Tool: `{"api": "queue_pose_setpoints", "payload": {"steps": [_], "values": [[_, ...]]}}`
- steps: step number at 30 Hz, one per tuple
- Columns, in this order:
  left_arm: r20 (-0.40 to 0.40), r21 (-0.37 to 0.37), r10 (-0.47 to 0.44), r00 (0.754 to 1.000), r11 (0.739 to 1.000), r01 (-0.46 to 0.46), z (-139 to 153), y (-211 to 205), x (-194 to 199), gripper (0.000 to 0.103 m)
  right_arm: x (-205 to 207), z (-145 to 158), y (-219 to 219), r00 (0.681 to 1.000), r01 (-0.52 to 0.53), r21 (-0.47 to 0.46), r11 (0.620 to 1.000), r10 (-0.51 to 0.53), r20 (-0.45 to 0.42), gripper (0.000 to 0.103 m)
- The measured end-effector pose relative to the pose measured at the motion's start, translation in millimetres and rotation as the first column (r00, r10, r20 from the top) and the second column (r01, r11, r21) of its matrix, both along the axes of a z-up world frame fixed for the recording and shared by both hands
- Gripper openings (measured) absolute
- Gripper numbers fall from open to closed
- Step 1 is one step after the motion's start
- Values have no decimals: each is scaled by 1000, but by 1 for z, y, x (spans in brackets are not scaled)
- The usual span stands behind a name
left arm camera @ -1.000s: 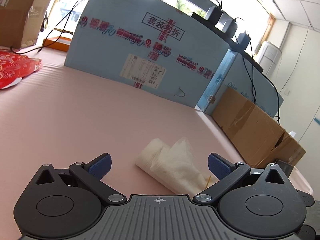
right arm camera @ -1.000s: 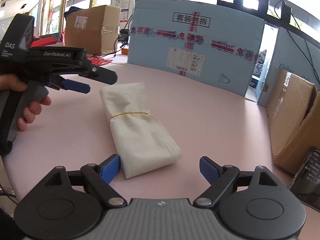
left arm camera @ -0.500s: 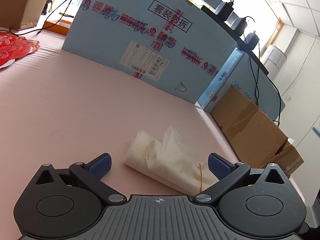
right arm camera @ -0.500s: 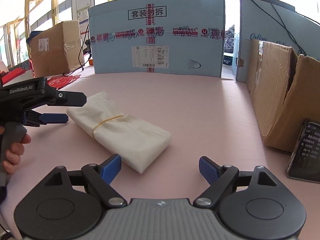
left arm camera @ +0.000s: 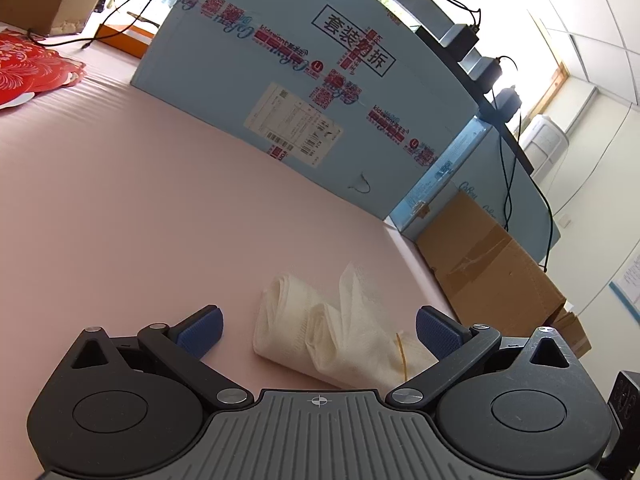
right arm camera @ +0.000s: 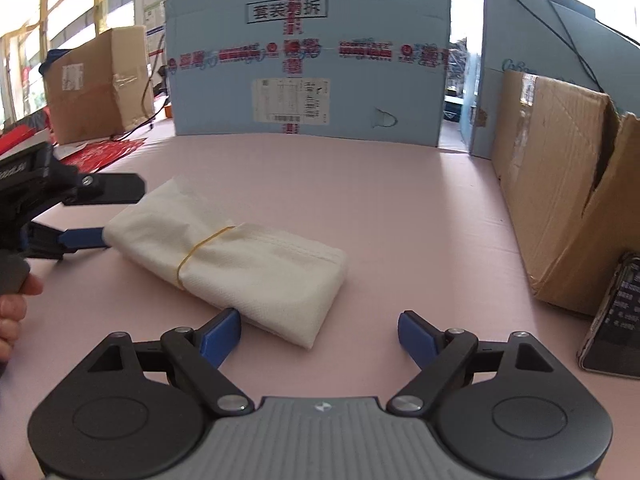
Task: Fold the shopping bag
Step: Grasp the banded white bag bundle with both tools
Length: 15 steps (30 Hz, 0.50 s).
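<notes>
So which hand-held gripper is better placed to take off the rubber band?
Probably the left hand-held gripper: its open jaws straddle the folded white bag's loose end, closer to the yellow rubber band. The right hand-held gripper faces the stitched end, open.

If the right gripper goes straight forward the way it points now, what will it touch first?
Most likely the near corner of the folded white bag, which lies just ahead between the open jaws of the right gripper, toward its left side. Depth is hard to judge; it might reach the pink table first.
</notes>
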State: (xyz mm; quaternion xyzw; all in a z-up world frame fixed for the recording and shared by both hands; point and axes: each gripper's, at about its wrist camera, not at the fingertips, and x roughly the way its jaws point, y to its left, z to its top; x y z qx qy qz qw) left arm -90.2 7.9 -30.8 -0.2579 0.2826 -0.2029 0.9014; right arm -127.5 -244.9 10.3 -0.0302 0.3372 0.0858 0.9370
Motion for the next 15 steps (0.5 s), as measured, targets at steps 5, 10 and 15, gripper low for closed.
{"api": "queue_pose_setpoints", "payload": {"steps": [5,10,15], "values": [[-3,28,1,1000,1000,-1,1,-3,1,103,0,1,-9,1000,3,79,997,-3,-2,87],[-7,51,4,1000,999,-3,2,-7,1,103,3,3,-19,999,-30,235,972,34,-13,88],[-6,49,4,1000,999,-4,1,-6,1,103,11,0,-34,998,-31,432,901,48,-30,93]]}}
